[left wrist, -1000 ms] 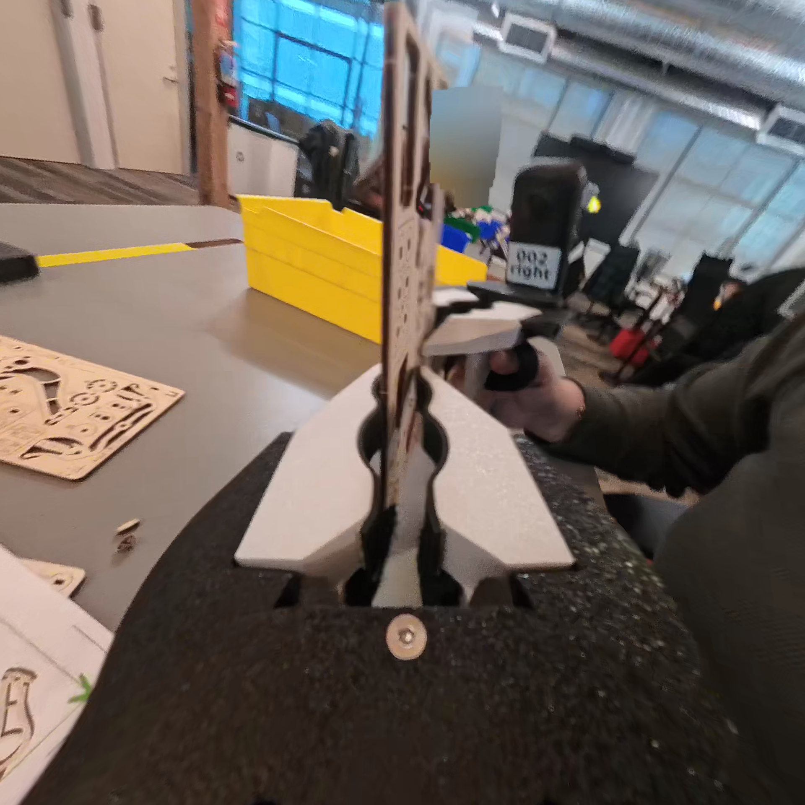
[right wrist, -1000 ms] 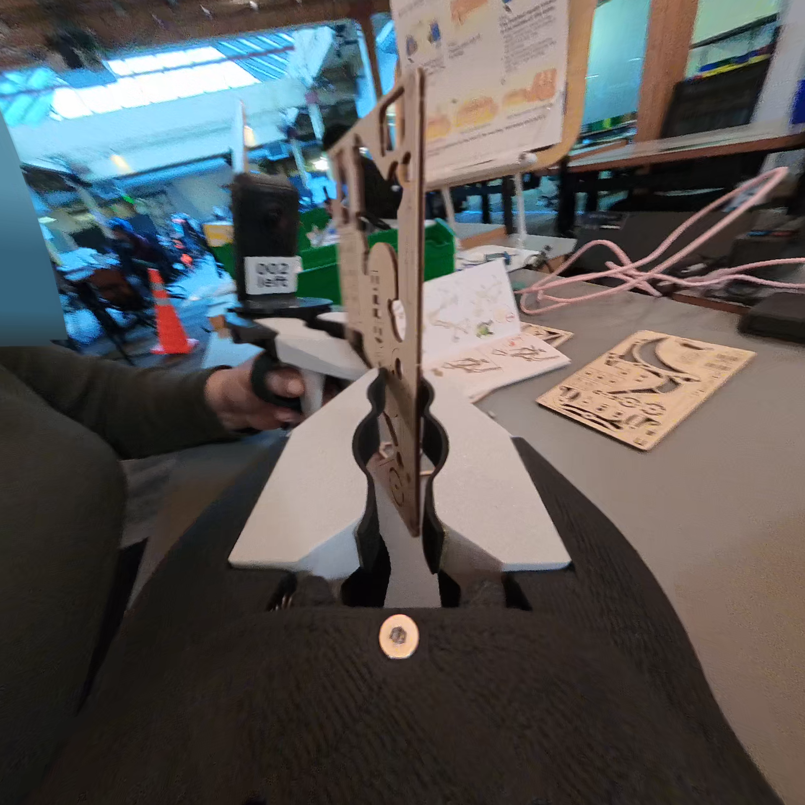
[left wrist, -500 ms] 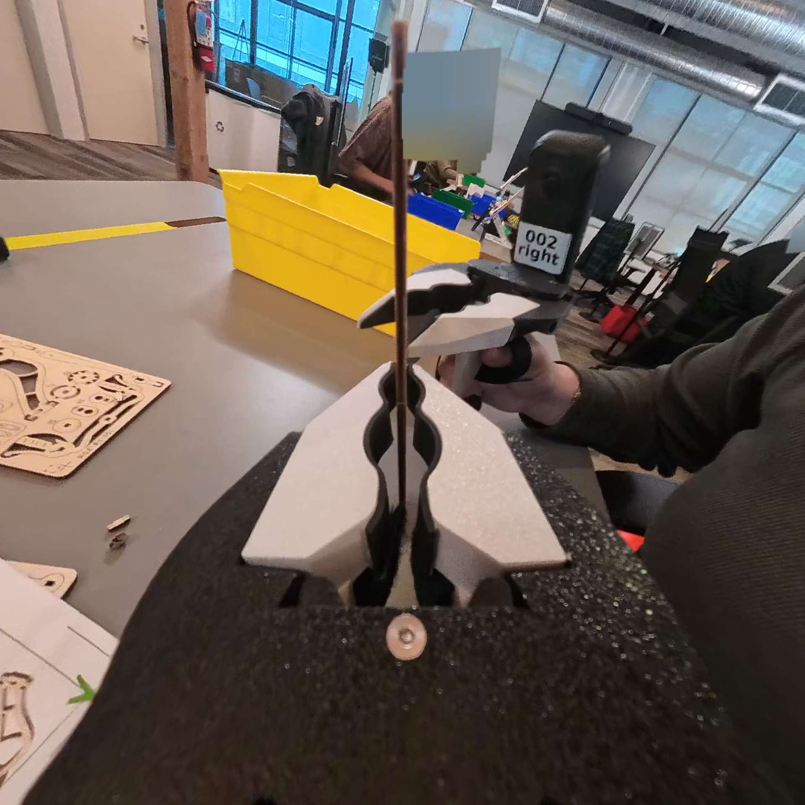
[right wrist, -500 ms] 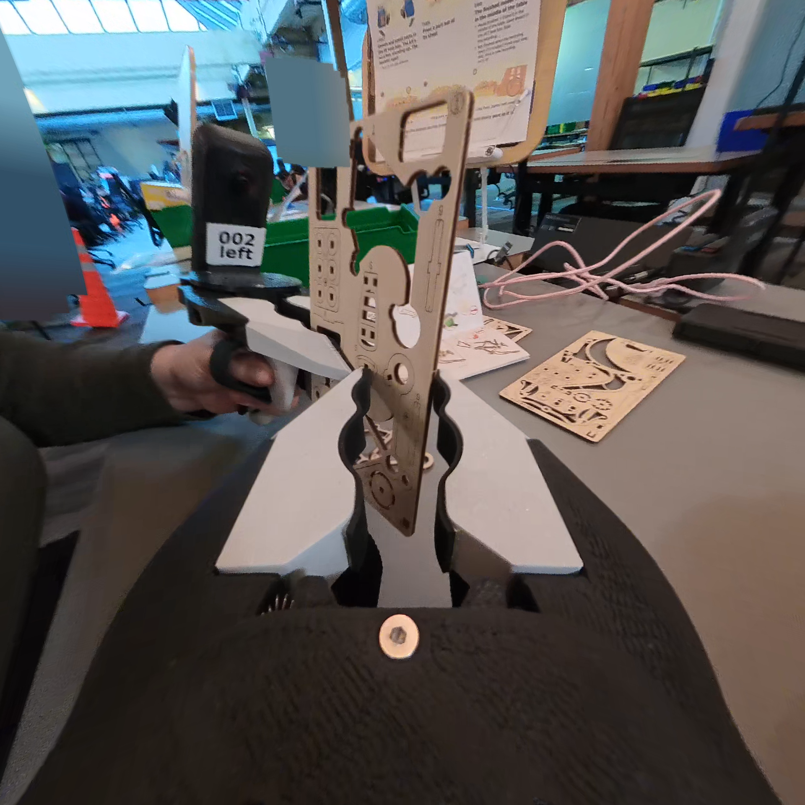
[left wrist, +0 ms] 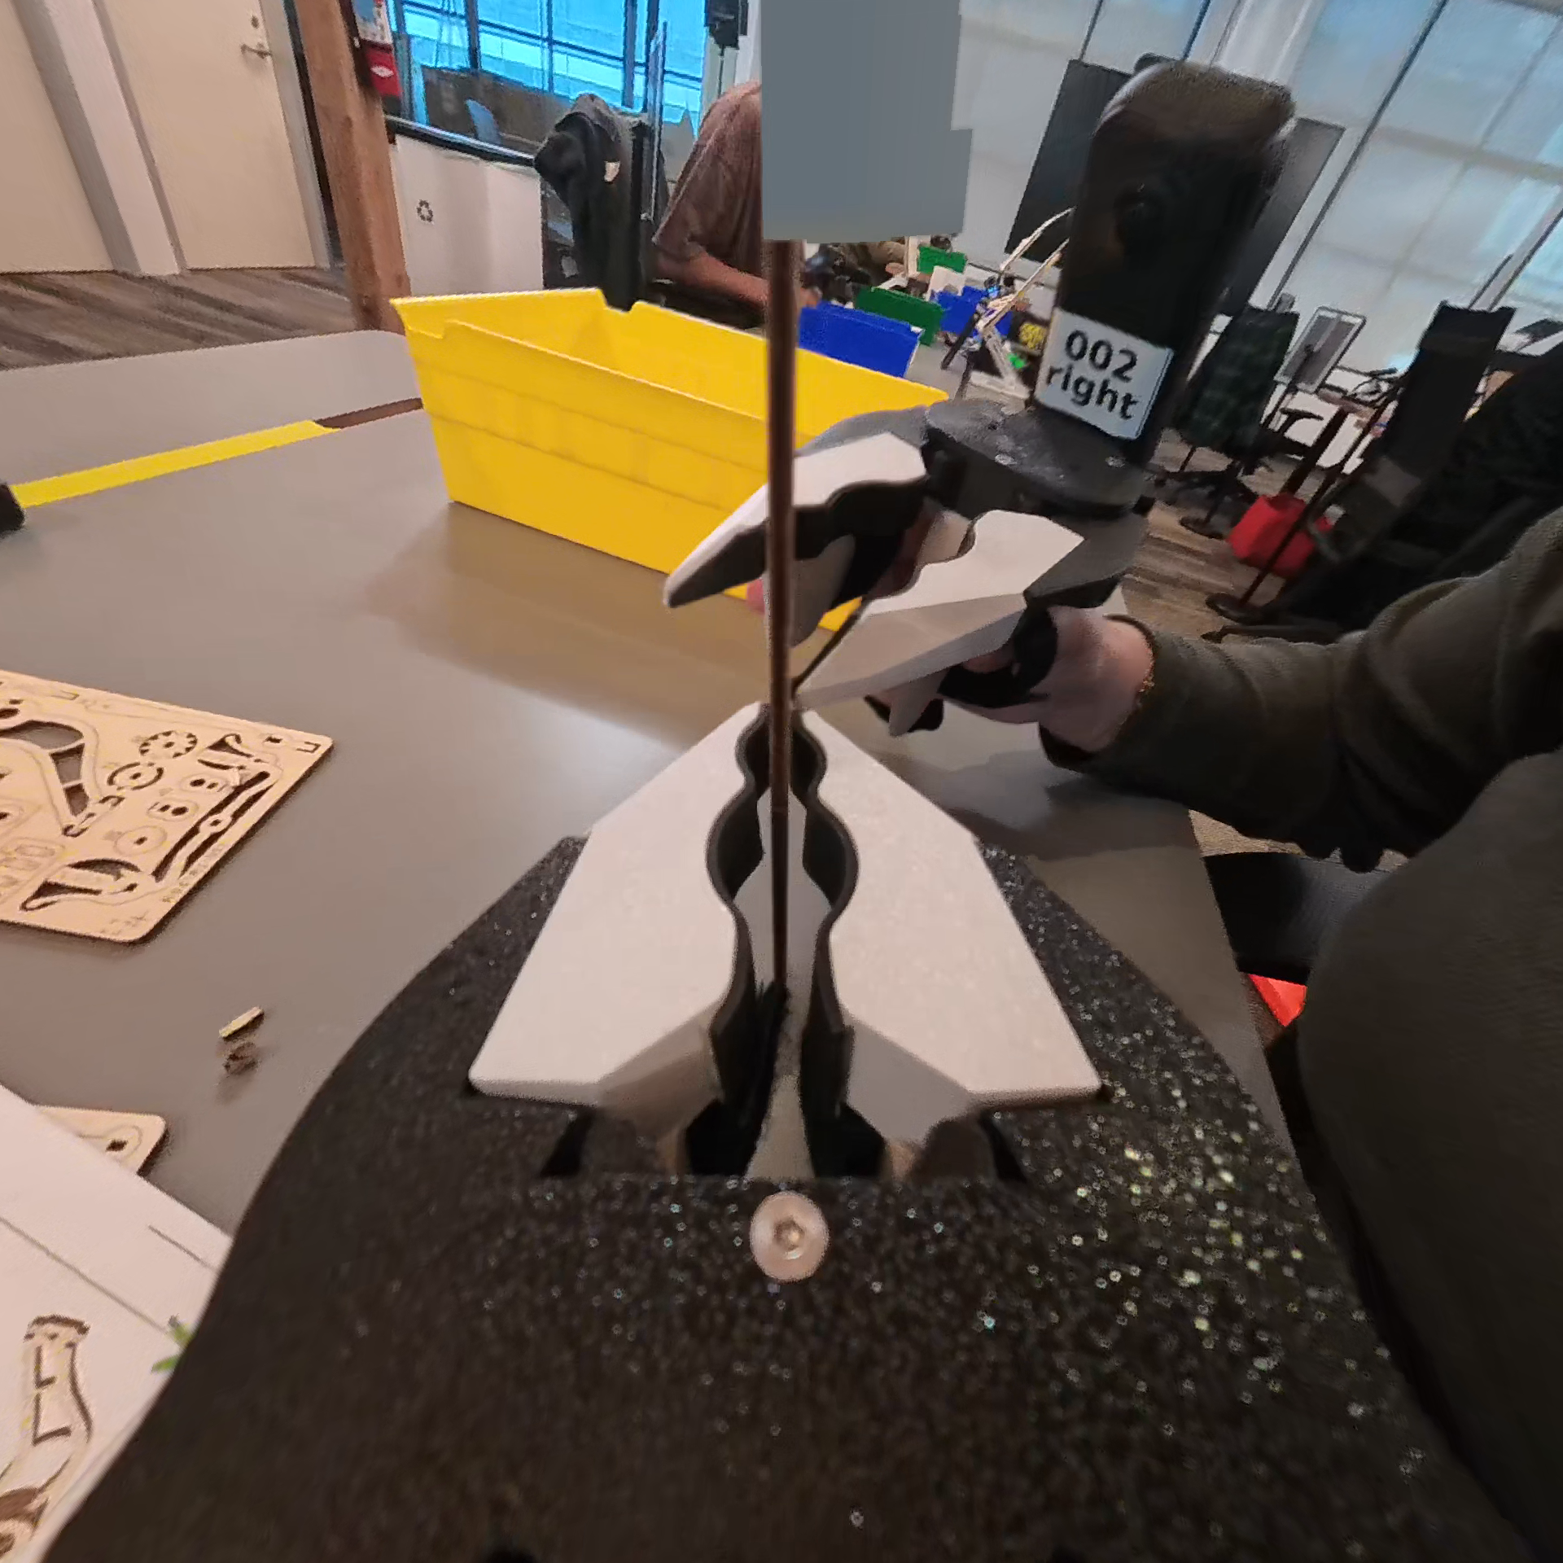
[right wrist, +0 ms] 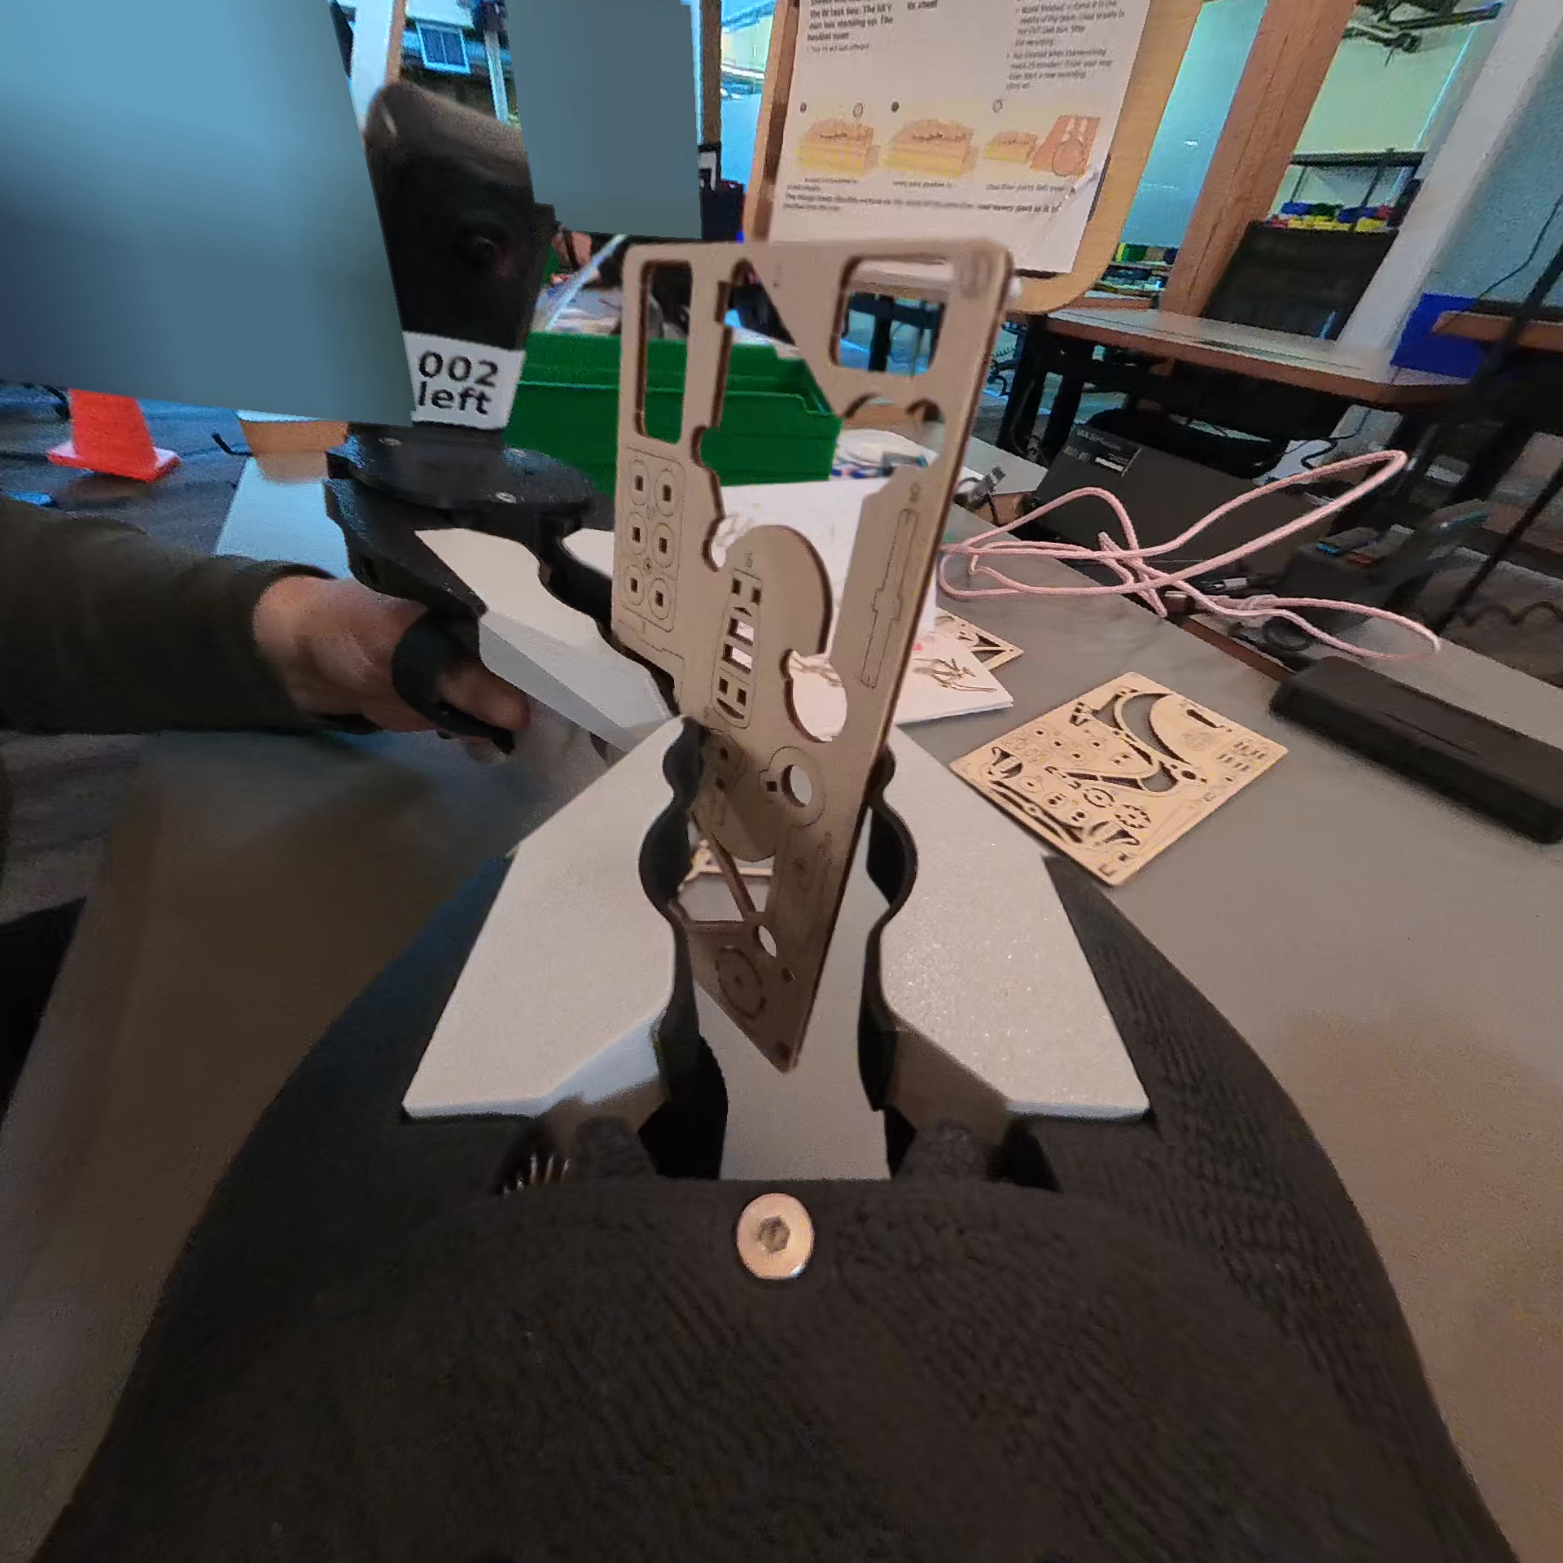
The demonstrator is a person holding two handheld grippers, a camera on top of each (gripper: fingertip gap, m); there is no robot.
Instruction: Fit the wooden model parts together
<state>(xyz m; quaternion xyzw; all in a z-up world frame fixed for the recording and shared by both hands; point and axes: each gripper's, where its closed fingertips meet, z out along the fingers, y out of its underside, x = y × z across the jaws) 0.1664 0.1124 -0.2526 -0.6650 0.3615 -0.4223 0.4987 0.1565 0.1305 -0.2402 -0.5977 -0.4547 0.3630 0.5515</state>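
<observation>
A thin wooden parts sheet [right wrist: 786, 592], laser-cut with several pieces, stands upright above the grey table [left wrist: 423, 643]. My left gripper [left wrist: 780, 736] is shut on its edge, and the sheet [left wrist: 780, 507] shows edge-on as a dark line in the left wrist view. In the right wrist view the sheet faces the camera, tilted, with its lower corner between my fingers. My right gripper [right wrist: 778, 744] is open around it, jaws well apart. The right gripper [left wrist: 761, 609] also shows in the left wrist view, one finger on each side of the sheet. The left gripper [right wrist: 643, 685] holds the sheet's left edge.
A second wooden parts sheet [left wrist: 127, 812] [right wrist: 1116, 770] lies flat on the table. A yellow bin [left wrist: 634, 440] stands behind. Instruction papers [left wrist: 68, 1353] [right wrist: 947, 685], small wood scraps [left wrist: 241, 1036], a pink cable [right wrist: 1184, 558], a black box [right wrist: 1421, 744] and a green bin [right wrist: 592, 406] are around. Left and right tips are no more than a few centimetres apart.
My right gripper has opened and let go of the sheet. The left gripper kept hold and turned the sheet so its face now shows to the right wrist camera.
</observation>
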